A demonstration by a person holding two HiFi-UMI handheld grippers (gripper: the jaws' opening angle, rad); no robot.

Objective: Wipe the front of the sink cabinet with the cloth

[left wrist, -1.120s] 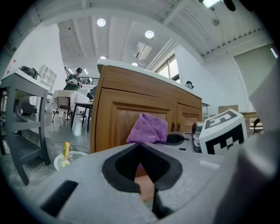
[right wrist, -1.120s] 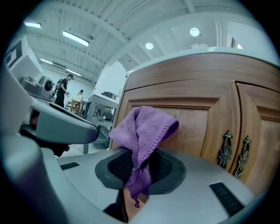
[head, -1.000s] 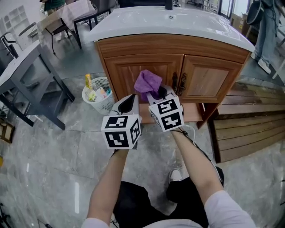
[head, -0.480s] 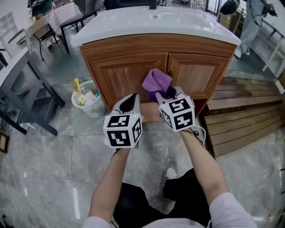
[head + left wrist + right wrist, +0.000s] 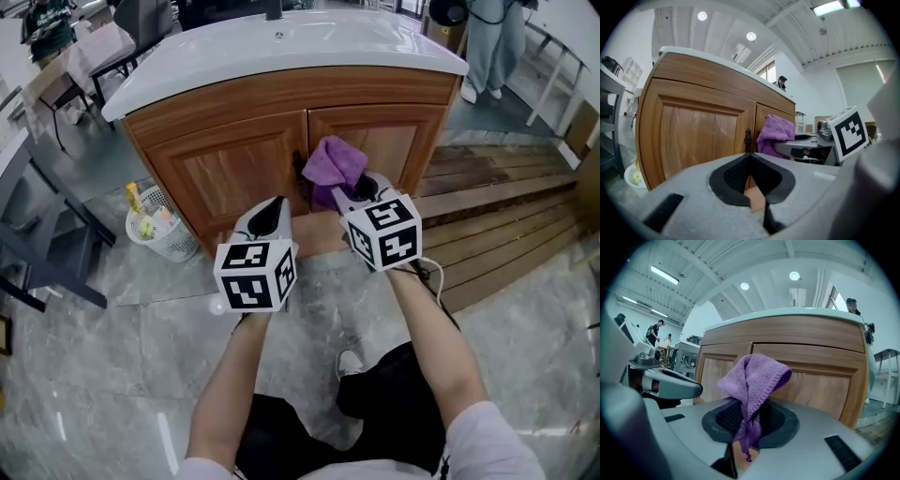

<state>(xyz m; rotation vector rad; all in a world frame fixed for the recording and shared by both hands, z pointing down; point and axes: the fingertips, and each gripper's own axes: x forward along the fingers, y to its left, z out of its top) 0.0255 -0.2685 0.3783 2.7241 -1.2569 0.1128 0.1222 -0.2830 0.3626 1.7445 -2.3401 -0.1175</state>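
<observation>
Head view has us standing before the sink cabinet (image 5: 281, 91), with both claws held low in front of its two wooden doors. Our right claw (image 5: 354, 190) is clamped on the purple cloth (image 5: 333, 161). The cloth stands up from the jaws in a loose bunch close to the right door (image 5: 403, 145), near the dark handles (image 5: 299, 173) at the centre seam. Whether it touches the wood yet, we cannot tell. In the right gripper view only a narrow tail of cloth is pinched, with a folded hood above it. Our left claw (image 5: 272, 214) has its jaws drawn together on nothing and points at the left door (image 5: 230, 164). We judge the wiping to be at its very start. To do it well, we should lean the bunched hood flat against the panel, so that fabric and not the hard jaw tips meets the wood. We should stroke in overlapping passes from the top rail downward across both doors. Round the handles we should go lightly, since a snag could drag that thin tail out of the pinch. The left claw is best kept clear of the strokes.
</observation>
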